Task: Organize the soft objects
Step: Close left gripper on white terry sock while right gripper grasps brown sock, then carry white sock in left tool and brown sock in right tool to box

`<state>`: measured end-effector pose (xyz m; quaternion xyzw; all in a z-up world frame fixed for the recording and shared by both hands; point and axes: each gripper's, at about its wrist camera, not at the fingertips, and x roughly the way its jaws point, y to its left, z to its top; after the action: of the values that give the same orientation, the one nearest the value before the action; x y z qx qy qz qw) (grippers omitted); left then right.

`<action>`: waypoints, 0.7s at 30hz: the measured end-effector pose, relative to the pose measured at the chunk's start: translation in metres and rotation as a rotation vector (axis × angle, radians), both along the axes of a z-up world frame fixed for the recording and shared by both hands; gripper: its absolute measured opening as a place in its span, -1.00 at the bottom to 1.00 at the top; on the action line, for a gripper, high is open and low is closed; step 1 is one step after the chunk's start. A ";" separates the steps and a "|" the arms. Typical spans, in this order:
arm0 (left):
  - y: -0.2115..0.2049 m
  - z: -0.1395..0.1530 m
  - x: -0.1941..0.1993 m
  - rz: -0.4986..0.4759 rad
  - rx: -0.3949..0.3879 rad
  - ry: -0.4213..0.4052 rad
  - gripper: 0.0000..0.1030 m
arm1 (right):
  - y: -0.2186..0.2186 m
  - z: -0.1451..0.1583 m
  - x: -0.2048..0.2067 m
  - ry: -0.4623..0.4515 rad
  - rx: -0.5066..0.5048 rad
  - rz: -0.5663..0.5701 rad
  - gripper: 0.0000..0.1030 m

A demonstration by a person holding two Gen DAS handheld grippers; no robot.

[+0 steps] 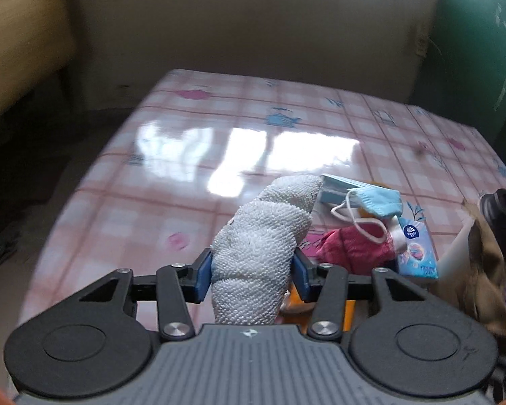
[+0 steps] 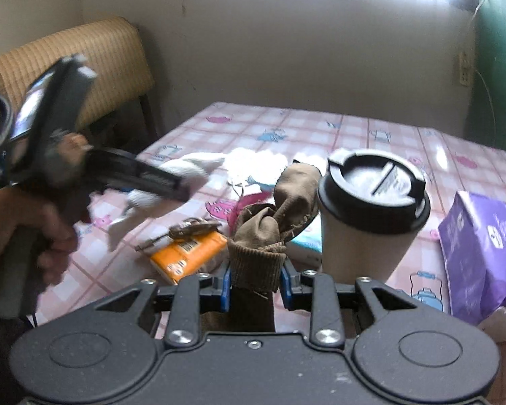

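Note:
My left gripper (image 1: 252,271) is shut on a white terry sock (image 1: 259,239) and holds it above the pink checked tablecloth (image 1: 185,155). In the right wrist view the left gripper (image 2: 182,185) is blurred at the left with the white sock (image 2: 185,168) in it. My right gripper (image 2: 255,281) is shut on a brown sock (image 2: 270,226) that stands up between the fingers. A blue face mask (image 1: 377,200), a pink cloth (image 1: 354,249) and a blue tissue pack (image 1: 416,249) lie on the table right of the white sock.
A paper cup with a black lid (image 2: 371,209) stands close right of my right gripper. A purple pack (image 2: 482,253) lies at the far right. An orange pack (image 2: 189,253) and keys (image 2: 185,229) lie left of it. A woven chair (image 2: 84,64) stands beyond the table's left edge.

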<state>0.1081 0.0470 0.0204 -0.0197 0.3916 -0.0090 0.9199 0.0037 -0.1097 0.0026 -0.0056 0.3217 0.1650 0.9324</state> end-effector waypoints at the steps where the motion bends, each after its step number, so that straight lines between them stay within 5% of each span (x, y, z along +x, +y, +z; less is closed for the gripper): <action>1: 0.000 0.003 -0.005 0.014 -0.006 -0.004 -0.05 | 0.001 0.003 -0.002 -0.006 0.001 0.004 -0.34; 21: -0.036 0.058 -0.059 0.083 -0.060 -0.110 -0.05 | -0.017 0.063 0.000 -0.079 -0.018 0.072 -0.34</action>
<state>0.0494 0.0114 0.0786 -0.0629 0.3387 0.0161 0.9387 0.0041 -0.1270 0.0651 -0.0318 0.2856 0.1952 0.9377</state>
